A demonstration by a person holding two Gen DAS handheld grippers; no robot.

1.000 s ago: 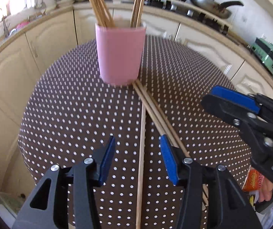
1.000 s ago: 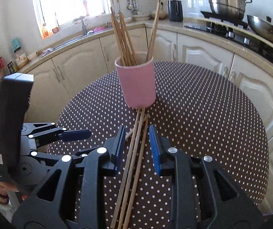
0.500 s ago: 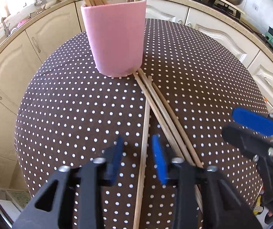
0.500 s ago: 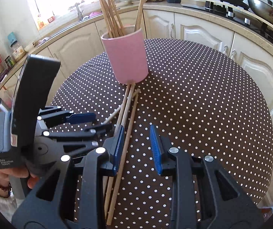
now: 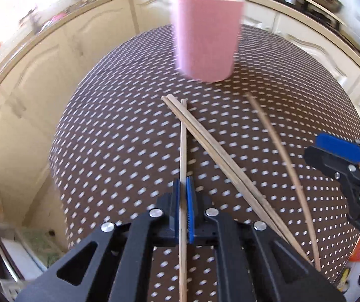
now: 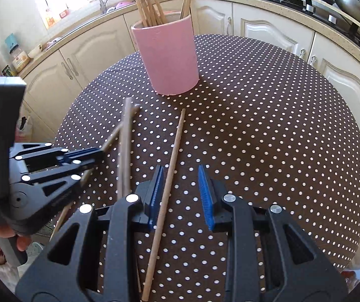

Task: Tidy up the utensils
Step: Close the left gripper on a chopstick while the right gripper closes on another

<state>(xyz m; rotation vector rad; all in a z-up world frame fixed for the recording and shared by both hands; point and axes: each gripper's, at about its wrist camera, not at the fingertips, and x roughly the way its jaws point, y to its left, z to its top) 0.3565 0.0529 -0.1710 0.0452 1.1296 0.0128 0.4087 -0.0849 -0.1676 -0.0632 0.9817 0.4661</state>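
My left claw [image 5: 183, 202] is clamped on one wooden chopstick [image 5: 183, 151] low along its length, a light, stiff, slippery stick apt to pivot, while my right claw [image 6: 182, 196] stands apart around another chopstick [image 6: 169, 173] lying on the dotted table [image 6: 268, 125] near the pink cup [image 6: 167, 58].

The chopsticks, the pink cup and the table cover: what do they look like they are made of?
Chopsticks: likely wood or bamboo; pale tan, matte, faint grain. The left gripper is shut on one.
Pink cup: matte, opaque; ceramic or plastic, cannot tell which.
Table cover: brown with white dots, lying smooth; possibly cloth or oilcloth.
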